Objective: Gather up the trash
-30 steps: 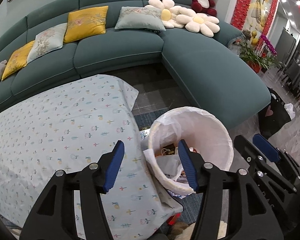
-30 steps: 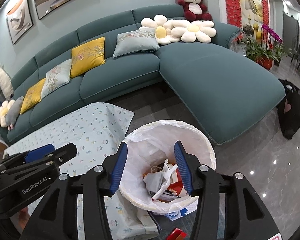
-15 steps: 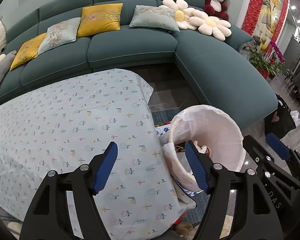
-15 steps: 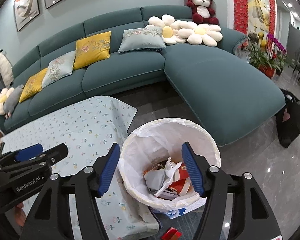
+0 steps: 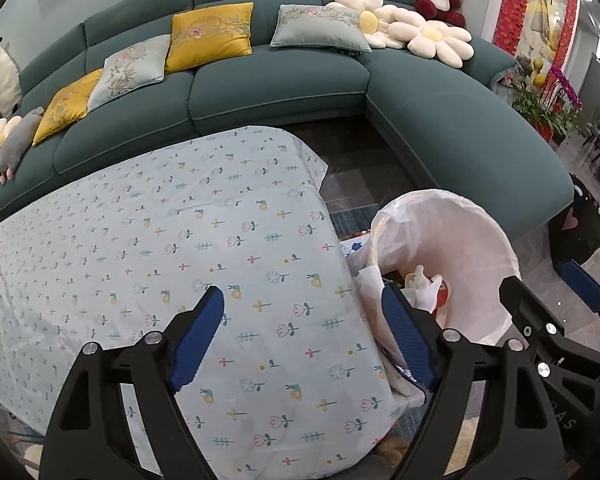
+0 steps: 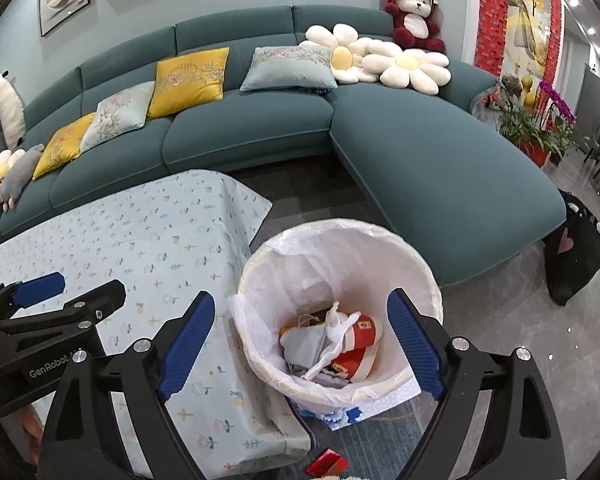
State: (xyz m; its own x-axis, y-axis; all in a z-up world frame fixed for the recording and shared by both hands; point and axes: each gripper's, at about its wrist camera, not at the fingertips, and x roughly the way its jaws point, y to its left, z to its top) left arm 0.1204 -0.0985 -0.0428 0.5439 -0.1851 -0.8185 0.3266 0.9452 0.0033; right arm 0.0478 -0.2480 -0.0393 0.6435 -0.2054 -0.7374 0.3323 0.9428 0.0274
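A white-lined trash bin (image 6: 416, 256) stands on the floor at the table's right end; it also shows in the left wrist view (image 5: 484, 232). Inside lie a red-and-white wrapper (image 6: 360, 344), a white bag (image 6: 332, 340) and other scraps. My right gripper (image 6: 300, 336) is open and empty, held above the bin. My left gripper (image 5: 304, 332) is open and empty above the table's flowered cloth (image 5: 160, 240), left of the bin. Each gripper shows at the edge of the other's view.
A teal corner sofa (image 6: 440, 152) with cushions curves behind the table and bin. A dark bag (image 6: 580, 248) sits on the floor at right, near potted flowers (image 6: 540, 120). A small red item (image 6: 328, 466) lies on the rug below the bin.
Both grippers have opened wider and drawn back and up. The left gripper has shifted left from the bin to over the tablecloth.
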